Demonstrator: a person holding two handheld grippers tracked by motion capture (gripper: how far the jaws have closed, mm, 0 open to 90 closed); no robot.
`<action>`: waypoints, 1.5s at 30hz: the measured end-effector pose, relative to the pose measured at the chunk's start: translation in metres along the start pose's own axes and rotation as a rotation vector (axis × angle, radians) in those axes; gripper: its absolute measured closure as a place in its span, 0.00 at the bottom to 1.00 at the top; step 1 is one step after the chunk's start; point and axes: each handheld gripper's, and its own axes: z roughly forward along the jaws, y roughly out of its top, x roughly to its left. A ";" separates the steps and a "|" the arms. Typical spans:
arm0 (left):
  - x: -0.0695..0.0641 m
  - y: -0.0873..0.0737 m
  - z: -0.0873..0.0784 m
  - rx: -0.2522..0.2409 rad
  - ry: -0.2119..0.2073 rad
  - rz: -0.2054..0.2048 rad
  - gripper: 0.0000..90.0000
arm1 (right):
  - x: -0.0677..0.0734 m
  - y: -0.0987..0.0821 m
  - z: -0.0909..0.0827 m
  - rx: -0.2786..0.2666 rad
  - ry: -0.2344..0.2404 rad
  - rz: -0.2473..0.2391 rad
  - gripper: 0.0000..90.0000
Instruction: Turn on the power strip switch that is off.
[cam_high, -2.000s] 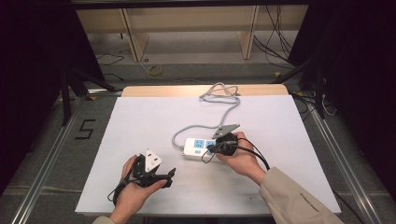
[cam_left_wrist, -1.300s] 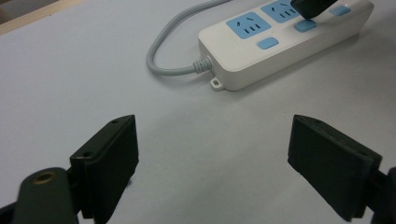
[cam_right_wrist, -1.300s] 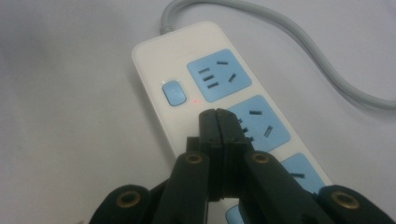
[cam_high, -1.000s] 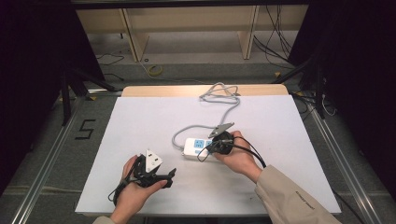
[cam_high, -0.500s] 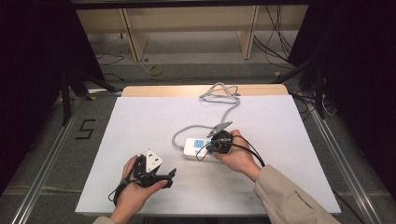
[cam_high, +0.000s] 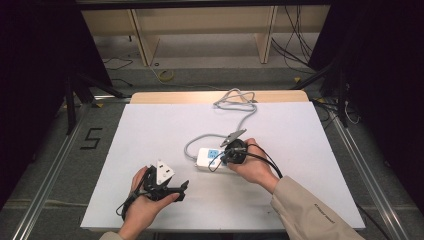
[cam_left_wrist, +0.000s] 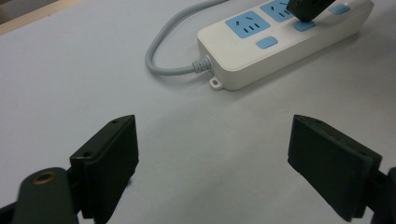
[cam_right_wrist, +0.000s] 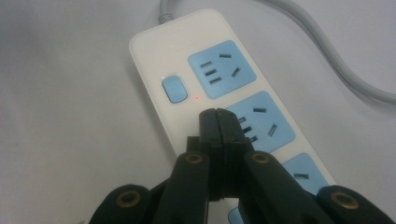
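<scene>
Right gripper (cam_right_wrist: 217, 116): jaws clenched together, empty, tips pressed on the white power strip (cam_right_wrist: 196, 88) mid-table beside its second switch; a tiny red light shows near the first switch. Left gripper (cam_left_wrist: 212, 158): jaws released, idle near the front edge. Unchanged from half a second earlier.

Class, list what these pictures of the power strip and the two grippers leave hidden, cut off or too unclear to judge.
- Power strip, right gripper view: the second switch is covered by the right gripper, jaws shut, so contact is unclear.
- Its far end, left gripper view: cut off by the top edge.
- Cable, high view: runs off the table's back edge; the plug is out of sight.
- Left gripper, left gripper view: open jaws over bare table; height unclear.
</scene>
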 end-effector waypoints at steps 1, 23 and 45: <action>0.000 0.000 0.000 0.000 0.000 0.000 0.18 | 0.000 0.000 0.000 0.003 0.000 -0.004 1.00; 0.000 0.000 0.000 0.000 -0.001 0.002 0.18 | 0.001 0.006 0.001 0.048 0.000 -0.002 1.00; 0.000 0.000 0.001 0.003 -0.005 0.002 0.18 | 0.003 0.012 0.002 0.093 -0.010 -0.016 1.00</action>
